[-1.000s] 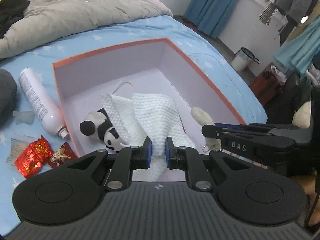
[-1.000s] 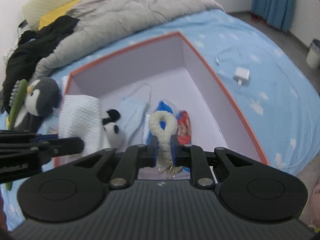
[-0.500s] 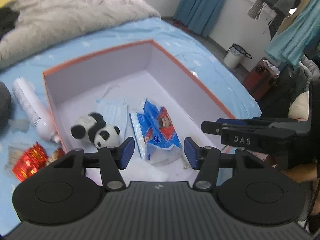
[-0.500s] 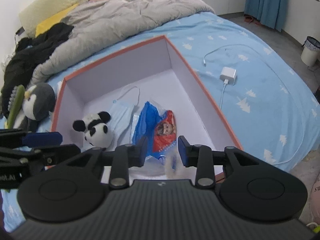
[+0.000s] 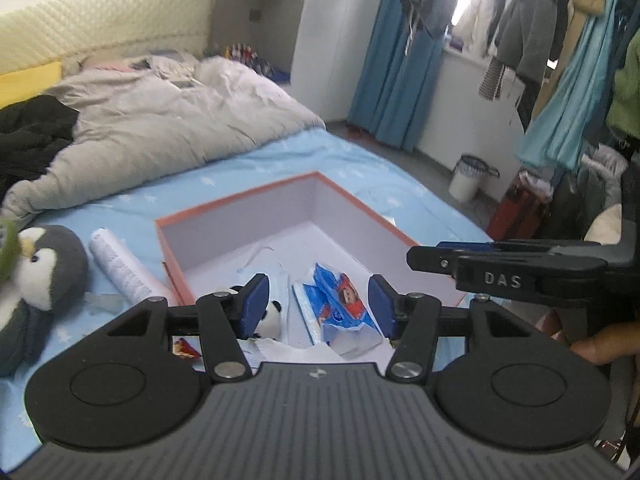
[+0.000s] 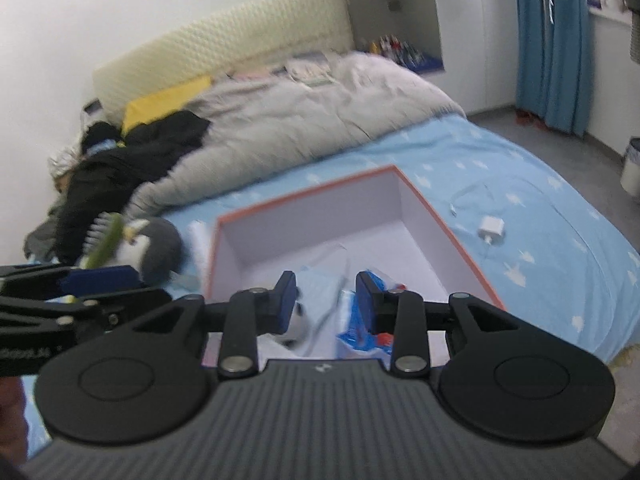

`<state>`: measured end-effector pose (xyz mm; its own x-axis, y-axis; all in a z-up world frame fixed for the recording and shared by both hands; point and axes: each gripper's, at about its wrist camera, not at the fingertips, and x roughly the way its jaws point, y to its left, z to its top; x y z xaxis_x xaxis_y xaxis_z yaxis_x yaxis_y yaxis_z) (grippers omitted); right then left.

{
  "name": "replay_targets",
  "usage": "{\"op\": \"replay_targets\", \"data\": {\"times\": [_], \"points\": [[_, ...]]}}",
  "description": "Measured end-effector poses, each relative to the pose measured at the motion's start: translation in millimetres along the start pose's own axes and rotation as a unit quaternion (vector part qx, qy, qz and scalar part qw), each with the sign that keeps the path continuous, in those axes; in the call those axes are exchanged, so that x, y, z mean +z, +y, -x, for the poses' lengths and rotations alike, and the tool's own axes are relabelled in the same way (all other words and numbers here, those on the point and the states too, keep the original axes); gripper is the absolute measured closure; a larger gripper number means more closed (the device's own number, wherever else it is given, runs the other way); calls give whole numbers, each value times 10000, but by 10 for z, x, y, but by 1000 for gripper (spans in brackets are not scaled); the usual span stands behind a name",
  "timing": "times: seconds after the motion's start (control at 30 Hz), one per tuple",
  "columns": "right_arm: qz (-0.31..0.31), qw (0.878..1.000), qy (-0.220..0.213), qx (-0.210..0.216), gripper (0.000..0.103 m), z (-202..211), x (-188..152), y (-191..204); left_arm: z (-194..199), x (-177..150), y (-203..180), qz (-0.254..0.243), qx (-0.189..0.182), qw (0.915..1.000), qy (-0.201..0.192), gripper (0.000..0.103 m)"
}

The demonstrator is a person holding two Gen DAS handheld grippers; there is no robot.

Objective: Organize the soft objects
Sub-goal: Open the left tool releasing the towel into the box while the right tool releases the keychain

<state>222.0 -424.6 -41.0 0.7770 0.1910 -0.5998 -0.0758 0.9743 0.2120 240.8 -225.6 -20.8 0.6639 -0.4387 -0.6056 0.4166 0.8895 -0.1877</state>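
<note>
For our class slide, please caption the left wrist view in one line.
Open hand-held gripper above a box on the bed, holding a panda toy and snack packets; penguin toy outside.

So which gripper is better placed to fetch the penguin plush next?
Probably the left gripper: its jaws are open and empty, and the penguin lies on its side of the box. The right gripper would have to cross over.

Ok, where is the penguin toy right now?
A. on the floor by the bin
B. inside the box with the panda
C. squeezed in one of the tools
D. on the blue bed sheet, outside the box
D: the grey penguin toy lies on the blue bed sheet, outside the orange-rimmed box; the little panda is the plush inside the box.
</note>
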Motion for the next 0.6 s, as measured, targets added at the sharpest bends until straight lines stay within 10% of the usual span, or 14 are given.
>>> {"op": "replay_targets", "data": {"times": [0.6], "points": [[424,9970,-457,467,67,544,-675,865,1045,-781,549,520,538,9961,-466,42]]}}
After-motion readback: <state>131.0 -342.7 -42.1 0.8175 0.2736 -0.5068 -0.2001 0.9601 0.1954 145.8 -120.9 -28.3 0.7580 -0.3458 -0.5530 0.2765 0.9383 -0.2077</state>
